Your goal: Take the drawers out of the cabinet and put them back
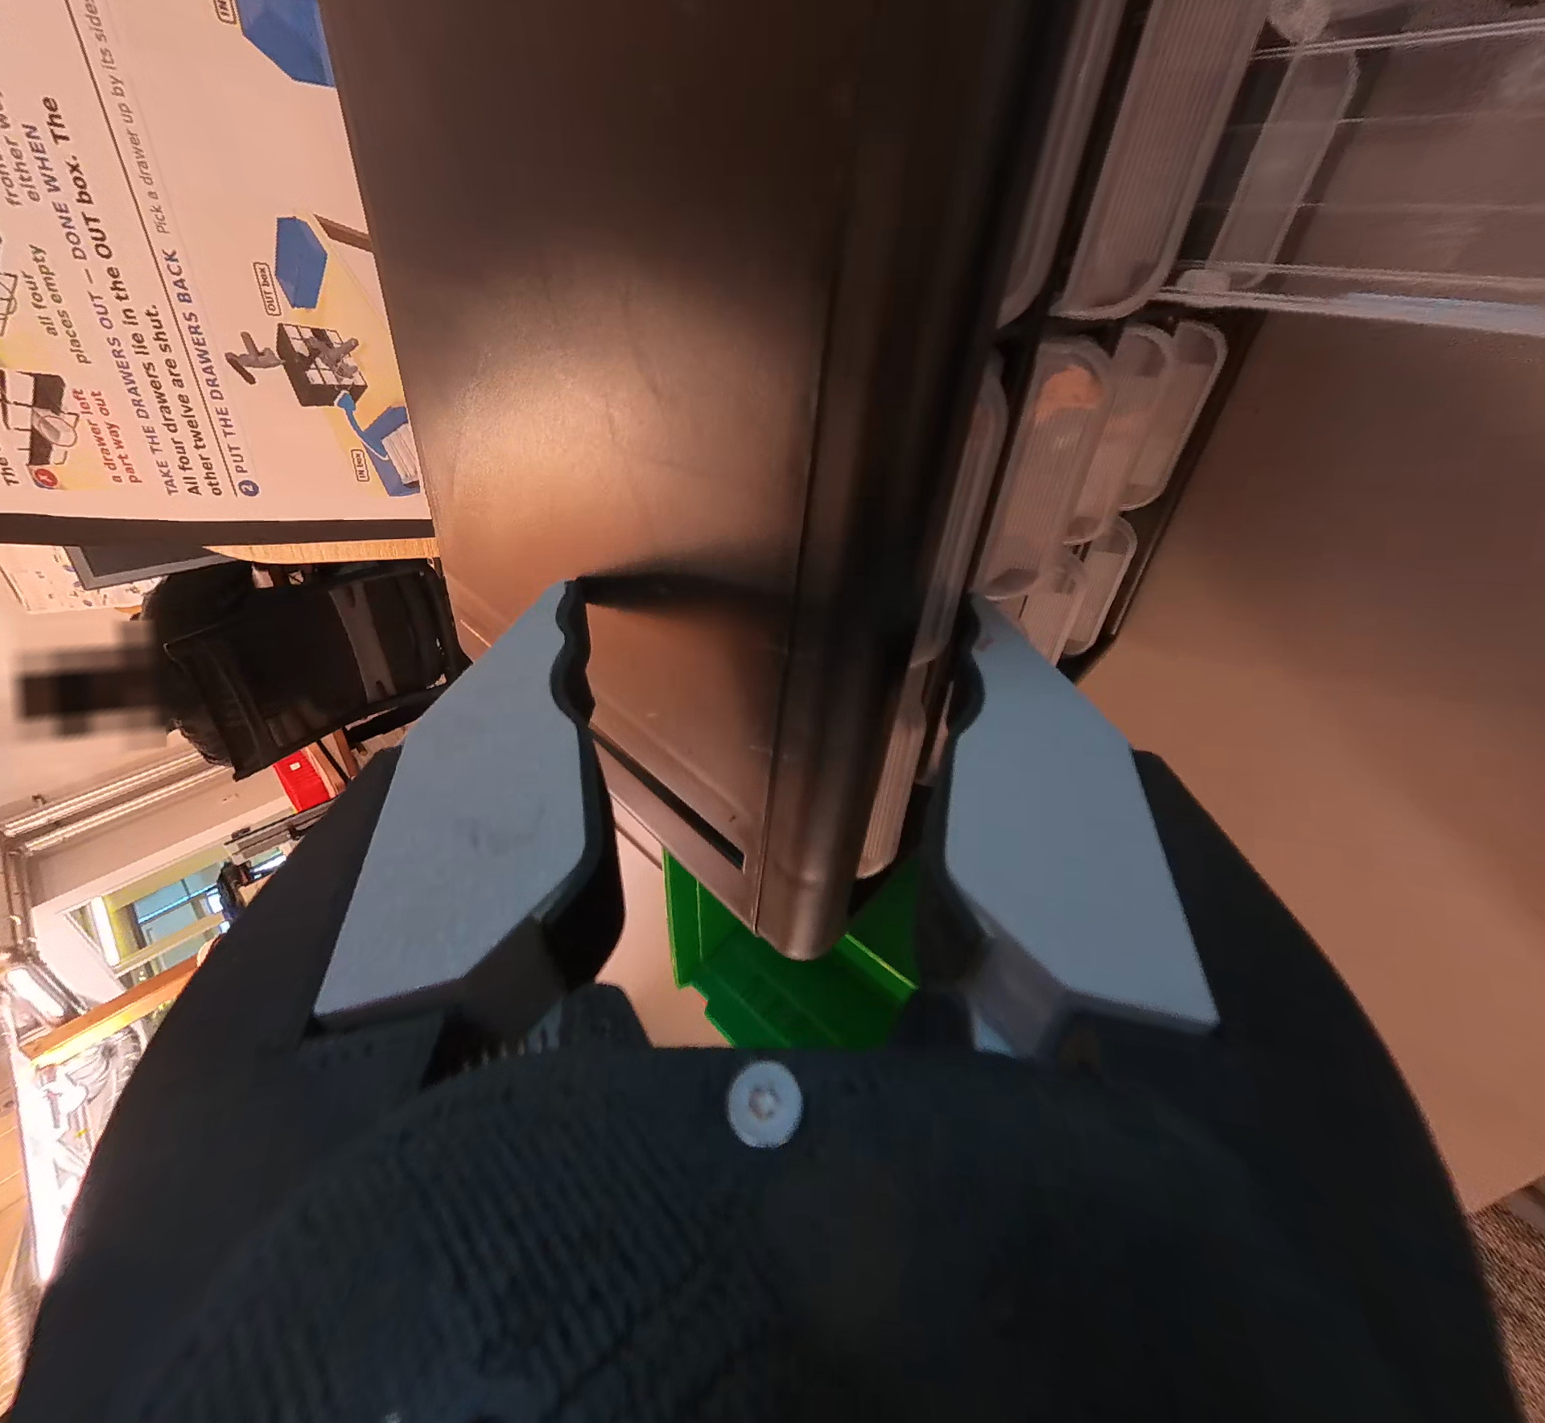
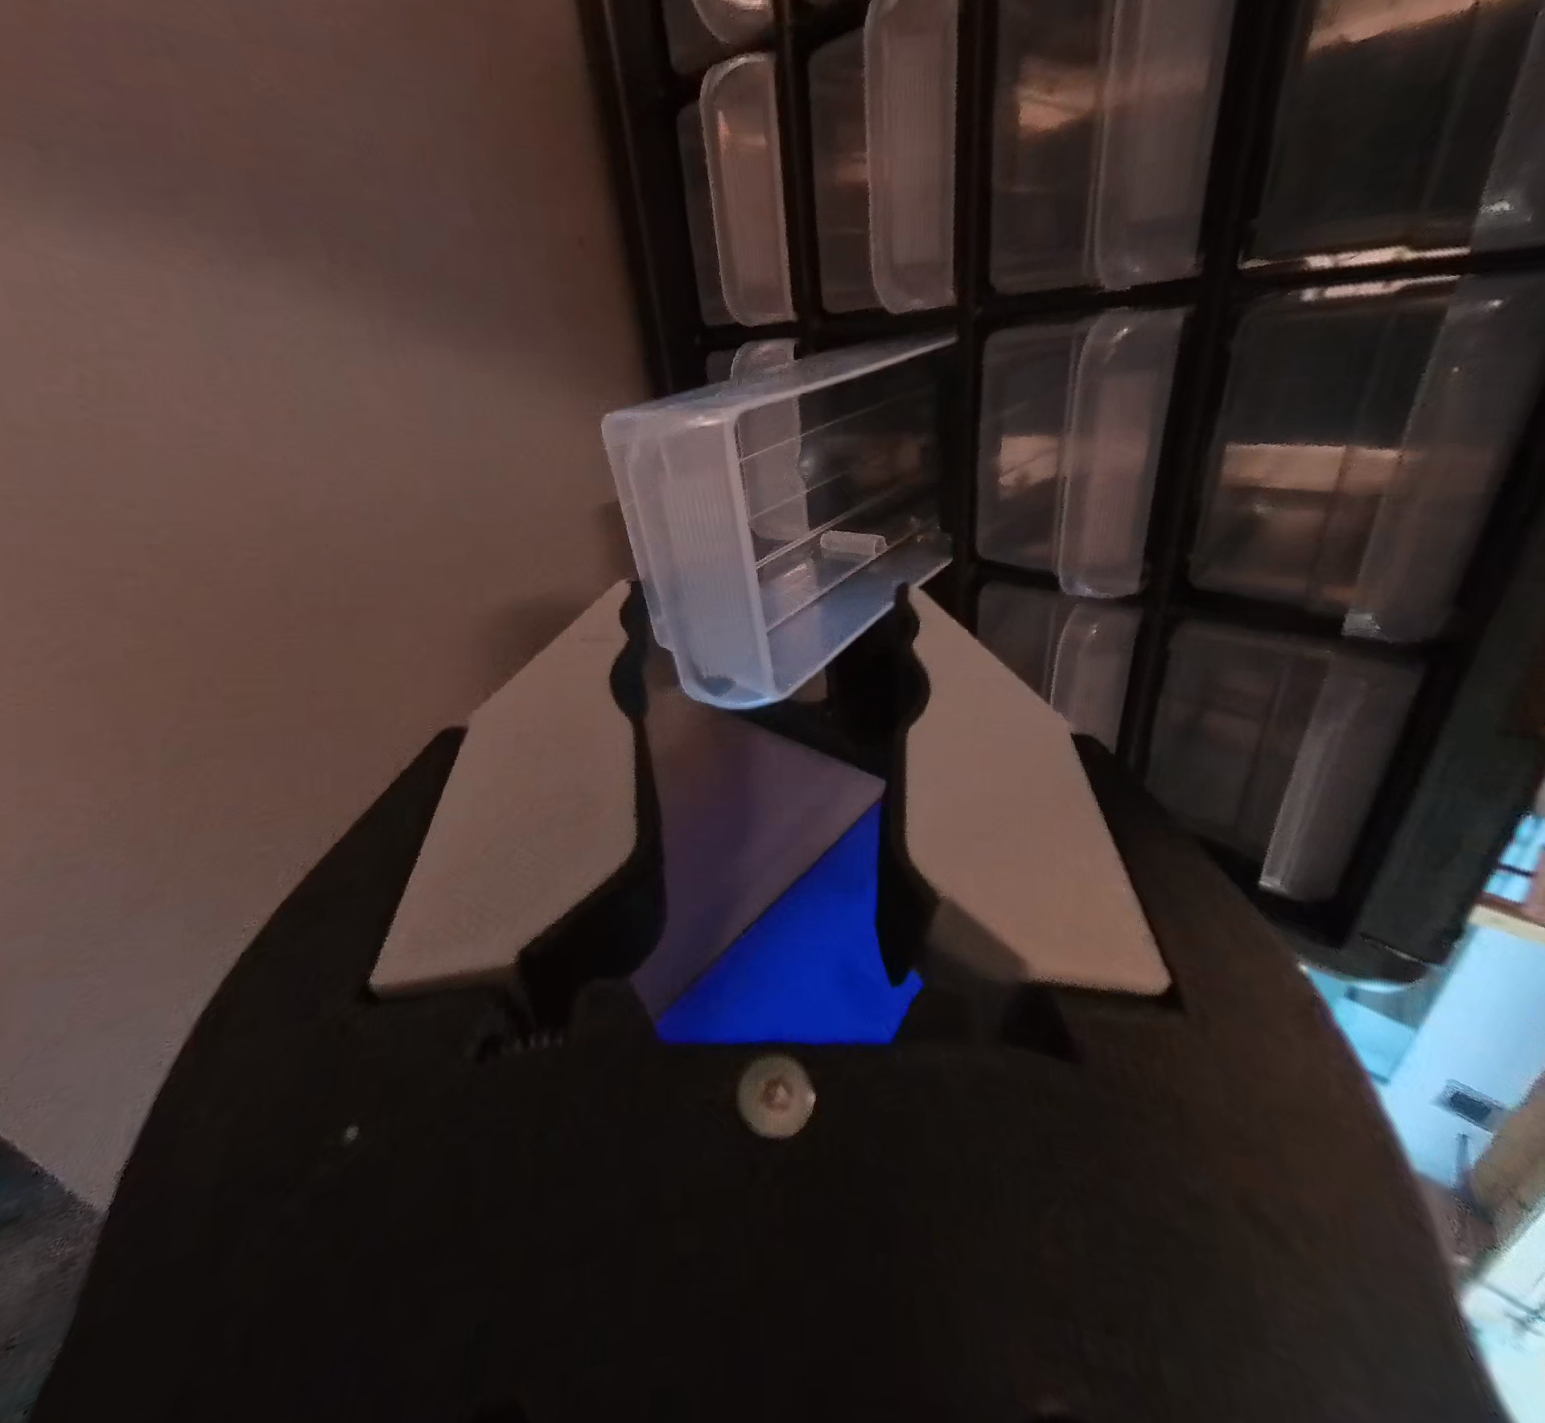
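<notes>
The black cabinet [image 1: 627, 254] fills the left wrist view, seen from its side. My left gripper [image 1: 769, 672] is clamped around its front corner, one finger on the side wall and the other on the drawer fronts. In the right wrist view the cabinet [image 2: 974, 212] shows a grid of clear drawers. One clear drawer [image 2: 694, 530] sticks partly out of its slot, tilted. My right gripper [image 2: 765, 647] is closed on the drawer's front end. The same drawer shows blurred in the left wrist view [image 1: 1379, 128].
A green box [image 1: 794, 990] lies below the cabinet corner. A blue box [image 2: 794, 948] lies beneath my right gripper. An instruction poster [image 1: 167, 212] stands behind the cabinet. The brown table top [image 2: 293, 379] extends beside the cabinet.
</notes>
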A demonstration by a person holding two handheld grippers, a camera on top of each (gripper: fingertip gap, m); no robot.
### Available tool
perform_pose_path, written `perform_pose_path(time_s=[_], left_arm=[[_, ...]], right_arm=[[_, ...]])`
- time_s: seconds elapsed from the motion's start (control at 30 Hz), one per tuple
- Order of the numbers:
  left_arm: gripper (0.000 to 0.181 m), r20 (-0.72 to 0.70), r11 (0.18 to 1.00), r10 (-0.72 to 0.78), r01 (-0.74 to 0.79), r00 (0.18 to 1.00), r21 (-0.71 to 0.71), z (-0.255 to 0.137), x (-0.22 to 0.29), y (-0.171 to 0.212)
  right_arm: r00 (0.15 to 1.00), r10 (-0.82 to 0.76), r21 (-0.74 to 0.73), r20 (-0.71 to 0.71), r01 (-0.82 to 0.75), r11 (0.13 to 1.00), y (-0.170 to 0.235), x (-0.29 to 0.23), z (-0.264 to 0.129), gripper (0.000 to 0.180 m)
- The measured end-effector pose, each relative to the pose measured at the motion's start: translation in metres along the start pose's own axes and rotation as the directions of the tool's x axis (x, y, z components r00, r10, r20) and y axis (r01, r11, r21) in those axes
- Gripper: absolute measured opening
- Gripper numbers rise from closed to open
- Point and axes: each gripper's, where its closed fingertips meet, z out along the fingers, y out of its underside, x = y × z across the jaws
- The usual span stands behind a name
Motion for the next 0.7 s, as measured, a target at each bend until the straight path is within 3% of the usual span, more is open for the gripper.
perform_pose_path(time_s=[0.2, 0.43, 0.53, 0.7], left_arm=[[0.086, 0.0, 1.0, -0.008, 0.008, 1.0, 0.024, 0.0, 0.0, 0.0], [0.086, 0.001, 1.0, -0.008, 0.008, 1.0, 0.027, 0.0, 0.0, 0.0], [0.086, 0.002, 1.0, -0.008, 0.008, 1.0, 0.022, 0.0, 0.0, 0.0], [0.086, 0.002, 1.0, -0.009, 0.009, 1.0, 0.026, 0.0, 0.0, 0.0]], right_arm=[[0.999, -0.017, -0.005, -0.037, 0.017, 1.0, -0.001, -0.001, 0.0, 0.055], [0.968, -0.141, -0.033, -0.209, 0.137, 0.99, -0.012, 0.005, 0.006, 0.055], [0.975, -0.155, -0.043, -0.157, 0.15, 0.988, -0.012, -0.006, 0.009, 0.031], [0.993, -0.1, -0.008, -0.065, 0.1, 0.995, -0.012, -0.017, 0.002, 0.026]])
